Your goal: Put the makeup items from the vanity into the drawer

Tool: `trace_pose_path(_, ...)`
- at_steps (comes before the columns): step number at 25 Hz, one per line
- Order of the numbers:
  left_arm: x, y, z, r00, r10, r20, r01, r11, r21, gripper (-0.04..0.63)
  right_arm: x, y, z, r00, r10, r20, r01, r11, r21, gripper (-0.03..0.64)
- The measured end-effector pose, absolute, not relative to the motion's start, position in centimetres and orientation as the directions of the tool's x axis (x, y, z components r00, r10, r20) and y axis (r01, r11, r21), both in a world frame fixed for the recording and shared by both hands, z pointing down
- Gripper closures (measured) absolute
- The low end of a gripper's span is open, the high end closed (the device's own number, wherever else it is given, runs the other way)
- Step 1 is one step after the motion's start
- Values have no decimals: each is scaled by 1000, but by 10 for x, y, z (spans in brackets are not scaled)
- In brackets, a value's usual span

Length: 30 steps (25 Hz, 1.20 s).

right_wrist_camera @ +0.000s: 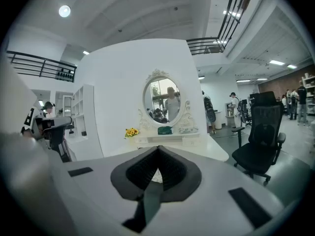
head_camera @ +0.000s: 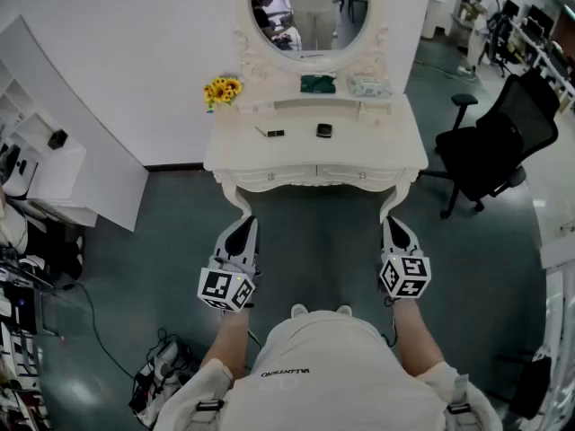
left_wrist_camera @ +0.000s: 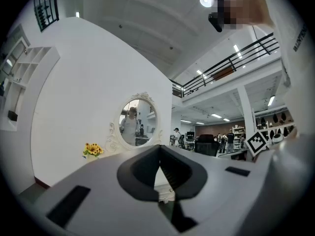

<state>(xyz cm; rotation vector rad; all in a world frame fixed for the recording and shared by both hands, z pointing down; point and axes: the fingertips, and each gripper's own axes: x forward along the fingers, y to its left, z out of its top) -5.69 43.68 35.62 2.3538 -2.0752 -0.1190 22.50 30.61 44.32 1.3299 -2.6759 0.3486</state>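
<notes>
The white vanity (head_camera: 314, 155) stands by the wall, drawers (head_camera: 271, 176) shut, makeup items (head_camera: 324, 130) on its top. Your left gripper (head_camera: 243, 227) and right gripper (head_camera: 395, 227) hang well short of it, both closed and empty (no reach begun, I judge).

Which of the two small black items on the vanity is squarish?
The squarish black item lies near the middle of the vanity top; the thin black item lies left of it, toward the flowers.

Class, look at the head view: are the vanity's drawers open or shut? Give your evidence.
Shut. Both drawer fronts sit flush under the vanity top, with no inside showing.
</notes>
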Motion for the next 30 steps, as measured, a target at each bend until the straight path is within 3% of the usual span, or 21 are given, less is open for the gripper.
trace_pose_path(30, -115, 458, 367, 149, -986, -73, -983, -156, 101, 592, 157, 331, 445, -604, -765, 222, -796, 591, -131, 607)
